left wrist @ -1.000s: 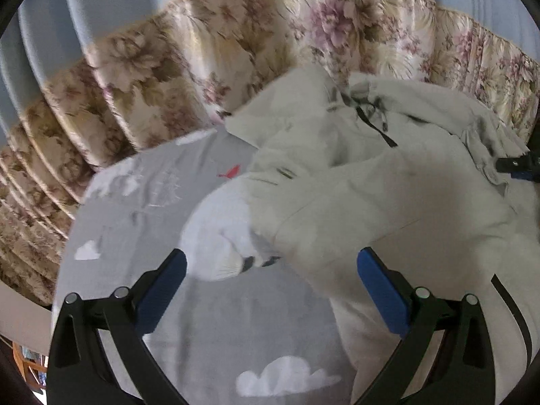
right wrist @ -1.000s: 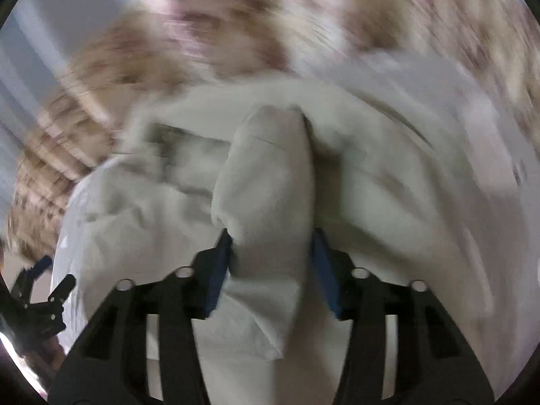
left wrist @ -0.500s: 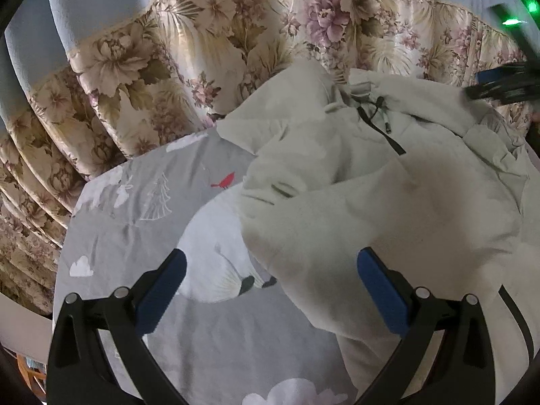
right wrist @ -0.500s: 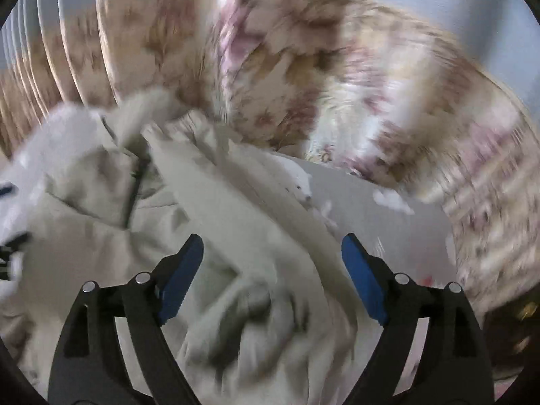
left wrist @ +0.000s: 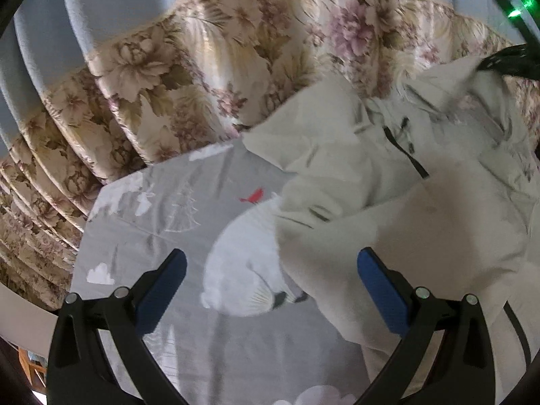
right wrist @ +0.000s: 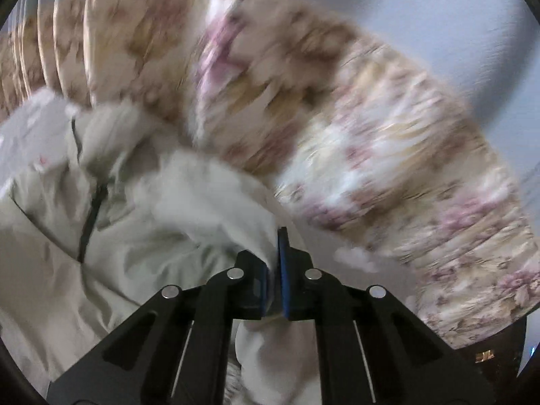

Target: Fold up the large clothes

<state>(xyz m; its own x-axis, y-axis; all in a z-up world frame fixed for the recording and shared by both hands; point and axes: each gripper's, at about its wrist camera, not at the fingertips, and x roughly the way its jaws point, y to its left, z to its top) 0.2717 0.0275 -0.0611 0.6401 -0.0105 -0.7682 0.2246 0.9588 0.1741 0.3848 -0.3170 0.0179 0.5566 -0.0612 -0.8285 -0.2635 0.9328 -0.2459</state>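
Left wrist view: a grey printed sheet (left wrist: 175, 209) is spread on what appears to be a bed, with a flowered curtain (left wrist: 189, 77) behind it. On the sheet's right part a pale jacket (left wrist: 422, 209) is heaped, rumpled, its dark zipper (left wrist: 405, 148) showing; no flat fold can be made out, so the folding is judged barely begun. The left gripper (left wrist: 270, 287) is held with jaws wide apart just above the jacket's near edge, gripping nothing. In the blurred right wrist view, the right gripper (right wrist: 274, 270) is clamped on a fold of the jacket (right wrist: 216, 202).
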